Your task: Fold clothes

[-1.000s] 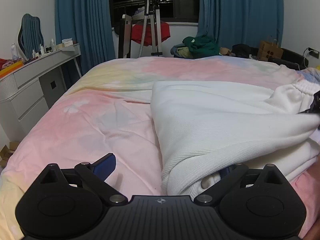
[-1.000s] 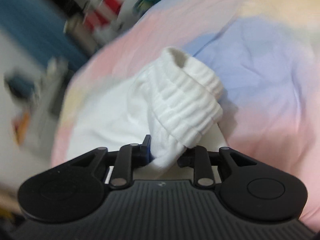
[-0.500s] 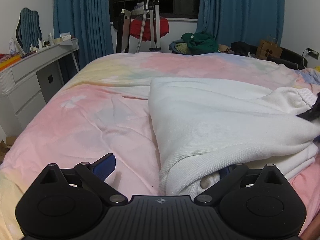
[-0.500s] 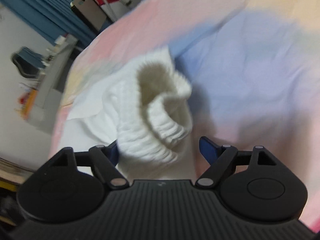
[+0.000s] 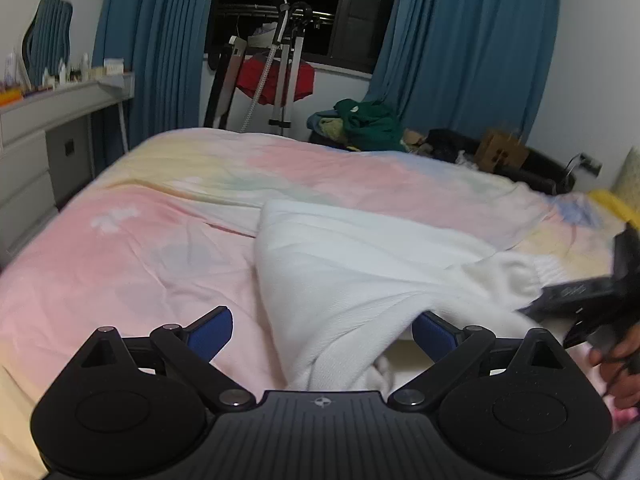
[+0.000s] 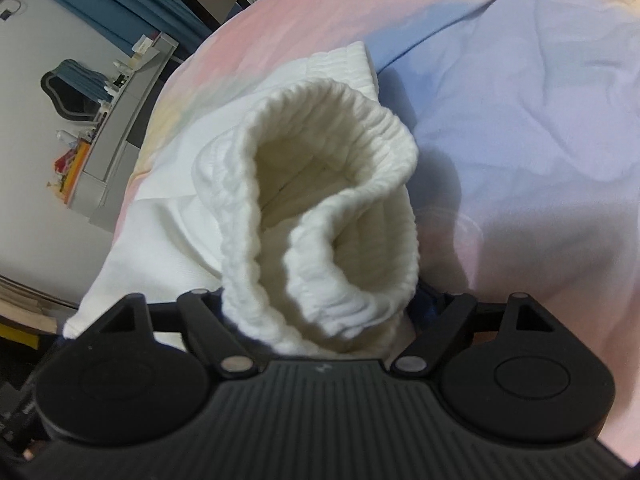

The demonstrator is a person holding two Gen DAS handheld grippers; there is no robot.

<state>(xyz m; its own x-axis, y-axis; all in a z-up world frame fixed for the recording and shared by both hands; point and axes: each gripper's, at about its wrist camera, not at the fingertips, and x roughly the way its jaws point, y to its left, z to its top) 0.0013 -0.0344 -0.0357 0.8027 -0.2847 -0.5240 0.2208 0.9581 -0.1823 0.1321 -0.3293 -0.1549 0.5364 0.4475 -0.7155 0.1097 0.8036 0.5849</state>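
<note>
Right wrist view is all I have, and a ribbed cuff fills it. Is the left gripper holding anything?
Observer: No. The left gripper is open. Its blue pads are wide apart, and the white garment rises in a peaked fold between them.
Operator: Can you see my gripper from there?
Observer: Yes, blurred at the right edge of the left wrist view. The right gripper is at the cuff, with a hand below it.
</note>
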